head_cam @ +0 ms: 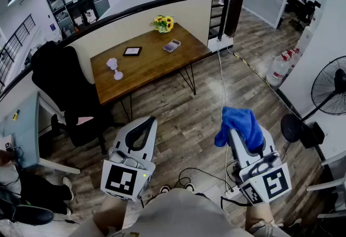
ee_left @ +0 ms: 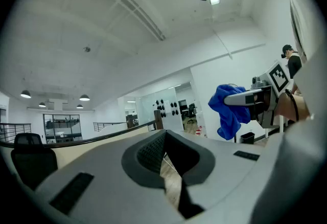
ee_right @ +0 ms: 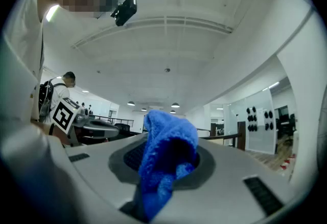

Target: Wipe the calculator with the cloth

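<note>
Right gripper [head_cam: 236,134] is pinching the blue cloth [head_cam: 241,121], which bunches up and flops over its 2 jaws. Left gripper [head_cam: 150,121] has its jaws pressed together on nothing. The calculator [head_cam: 172,45] sits on the far wooden table [head_cam: 146,68] near the yellow flowers [head_cam: 163,23], well apart from both grippers.

left claw [head_cam: 147,122] and right claw [head_cam: 235,132]: pale grey shells, dark grey padded inner rims, each backed by a white cube [head_cam: 125,179] with black square markers. the person wears a light beige top [head_cam: 184,214].
</note>
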Demonstrator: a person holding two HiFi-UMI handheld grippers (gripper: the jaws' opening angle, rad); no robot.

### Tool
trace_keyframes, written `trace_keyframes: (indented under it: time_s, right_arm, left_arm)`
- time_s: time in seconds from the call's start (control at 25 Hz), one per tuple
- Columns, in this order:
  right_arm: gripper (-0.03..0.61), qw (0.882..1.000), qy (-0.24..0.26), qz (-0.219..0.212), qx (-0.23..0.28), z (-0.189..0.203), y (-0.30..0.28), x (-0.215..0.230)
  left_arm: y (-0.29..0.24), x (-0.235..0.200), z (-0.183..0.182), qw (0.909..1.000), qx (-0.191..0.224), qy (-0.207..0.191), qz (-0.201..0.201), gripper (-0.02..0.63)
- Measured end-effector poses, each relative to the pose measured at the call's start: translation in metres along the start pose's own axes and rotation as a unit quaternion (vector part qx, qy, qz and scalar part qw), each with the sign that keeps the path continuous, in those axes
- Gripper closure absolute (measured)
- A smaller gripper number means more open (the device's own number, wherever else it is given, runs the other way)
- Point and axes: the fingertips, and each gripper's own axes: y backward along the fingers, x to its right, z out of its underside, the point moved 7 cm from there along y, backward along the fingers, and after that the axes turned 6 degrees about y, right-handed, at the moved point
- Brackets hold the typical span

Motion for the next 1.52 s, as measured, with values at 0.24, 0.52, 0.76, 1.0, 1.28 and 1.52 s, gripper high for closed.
trace_keyframes:
  time_s: [0.24, 0.52, 0.76, 1.0, 1.28, 1.52]
  right_arm:
    - [0.480, 1.000, -0.024, -0.011, 0.003, 0.018, 0.009, 0.023]
    - [0.485, 0.999, -0.028, -0.024, -0.017, 0.041, 0.017, 0.039]
    - [0.485, 0.999, -0.048, -0.022, -0.012, 0.047, 0.017, 0.053]
    - [0.485, 0.998, -0.053, -0.019, -0.009, 0.057, 0.001, 0.068]
    - [0.483, 0.998, -0.054, -0.024, -0.016, 0.069, -0.048, 0.083]
    - [0.483, 0.997, -0.064, -0.026, -0.024, 0.084, -0.107, 0.102]
  left_arm:
    - [-0.017, 0.019, 0.008, 1.0000, 0.007, 0.001, 0.002, 0.612]
    - [-0.024, 0.040, 0.024, 0.9999, -0.010, -0.003, -0.006, 0.612]
    - [-0.038, 0.051, 0.027, 0.9996, -0.027, -0.004, 0.003, 0.612]
    - [-0.058, 0.045, 0.032, 0.9998, -0.021, -0.005, 0.002, 0.612]
    - [-0.095, 0.008, 0.035, 0.9999, -0.017, -0.002, -0.001, 0.612]
    - [-0.141, -0.029, 0.042, 0.9997, -0.022, -0.005, 0.002, 0.612]
